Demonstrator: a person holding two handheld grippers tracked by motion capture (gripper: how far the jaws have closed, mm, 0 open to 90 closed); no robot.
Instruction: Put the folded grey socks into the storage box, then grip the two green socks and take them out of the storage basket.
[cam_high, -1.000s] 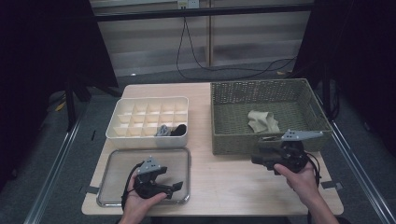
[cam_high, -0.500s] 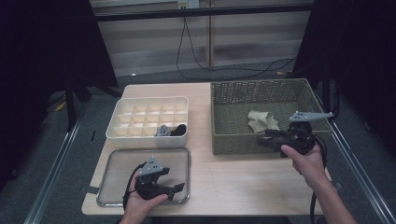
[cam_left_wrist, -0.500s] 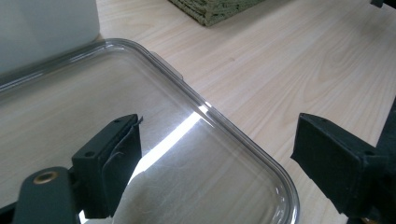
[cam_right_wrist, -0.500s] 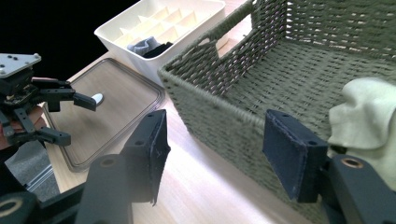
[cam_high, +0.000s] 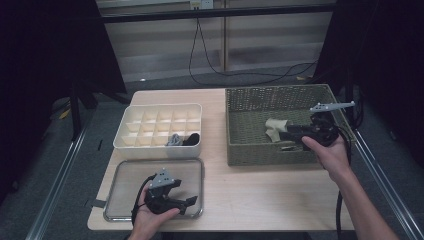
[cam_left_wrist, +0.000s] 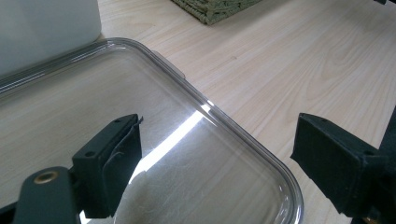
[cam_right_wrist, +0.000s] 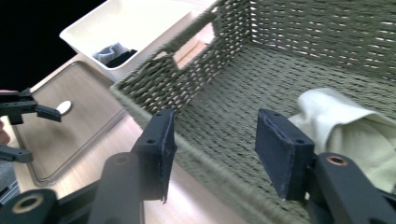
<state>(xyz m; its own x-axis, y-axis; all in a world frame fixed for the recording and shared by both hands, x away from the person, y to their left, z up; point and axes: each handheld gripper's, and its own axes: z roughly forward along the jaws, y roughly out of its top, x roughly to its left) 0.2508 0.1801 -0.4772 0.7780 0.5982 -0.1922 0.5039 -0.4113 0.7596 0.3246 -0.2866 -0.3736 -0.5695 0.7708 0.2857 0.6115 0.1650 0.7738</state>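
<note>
A green woven basket (cam_high: 250, 149) stands at the right of the table with a beige cloth (cam_high: 275, 128) lying in it. My right gripper (cam_high: 287, 139) is open over the basket's near right part, jaws pointing at the cloth, nothing between them. In the right gripper view the gripper (cam_right_wrist: 215, 144) hangs above the basket's wall (cam_right_wrist: 154, 84), the cloth (cam_right_wrist: 345, 126) just beyond its right jaw. My left gripper (cam_high: 186, 194) is open and empty, low over a clear tray (cam_high: 125, 175). In the left gripper view the gripper (cam_left_wrist: 219, 168) straddles the tray's rounded corner (cam_left_wrist: 275, 163).
A white divided box (cam_high: 160, 112) sits behind the tray, with a grey item (cam_high: 174, 140) and a black item (cam_high: 192, 138) in its front compartments. Bare wooden tabletop (cam_high: 260, 195) lies between the tray and the basket. Metal rails run along both table sides.
My right gripper has moved away from the table's front, up over the basket's front wall and toward the beige cloth. The left gripper has stayed over the clear tray.
</note>
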